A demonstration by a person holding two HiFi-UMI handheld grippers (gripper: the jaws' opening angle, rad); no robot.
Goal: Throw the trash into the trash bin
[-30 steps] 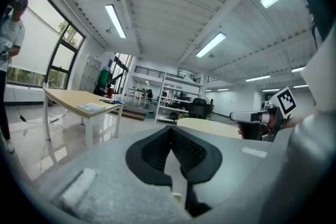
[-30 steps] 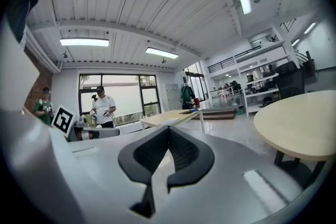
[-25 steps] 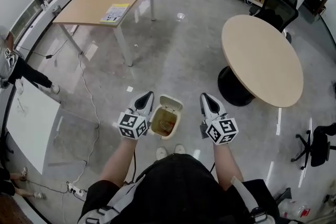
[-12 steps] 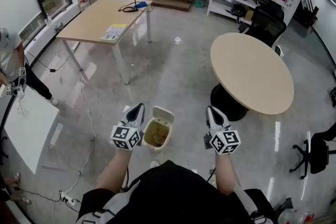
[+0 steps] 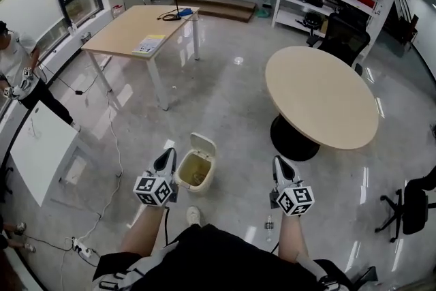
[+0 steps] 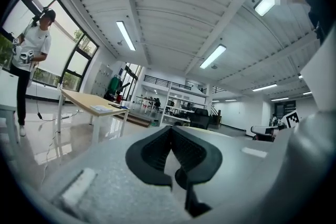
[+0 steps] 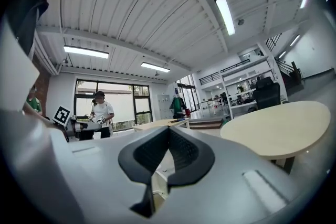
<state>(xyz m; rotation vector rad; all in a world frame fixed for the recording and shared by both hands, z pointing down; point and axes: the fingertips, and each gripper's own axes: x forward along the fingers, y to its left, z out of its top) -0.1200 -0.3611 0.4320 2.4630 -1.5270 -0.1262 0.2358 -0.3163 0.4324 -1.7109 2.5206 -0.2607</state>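
The small cream trash bin (image 5: pixel 184 177) stands on the floor with its lid (image 5: pixel 203 142) tipped open at the far side. Something yellow-brown lies inside it. My left gripper (image 5: pixel 165 155) is shut and empty, just left of the bin, pointing level and away from me. My right gripper (image 5: pixel 279 162) is also shut with nothing in it, and is well to the right of the bin. In the left gripper view the left gripper's (image 6: pixel 170 130) black pads meet. In the right gripper view the right gripper's (image 7: pixel 168 130) pads also touch. Neither gripper view shows the bin.
A round wooden table (image 5: pixel 320 95) on a black foot stands ahead to the right, with a black office chair (image 5: pixel 344 37) behind it. A rectangular table (image 5: pixel 139 27) is ahead to the left. A person (image 5: pixel 17 75) stands by a white board (image 5: pixel 37 146), and cables and a power strip (image 5: pixel 80 250) lie on the floor.
Both grippers have drawn back toward me and spread apart. The bin, flanked closely by both before, now sits beside the left one only. More of the room shows. Both jaws stayed shut.
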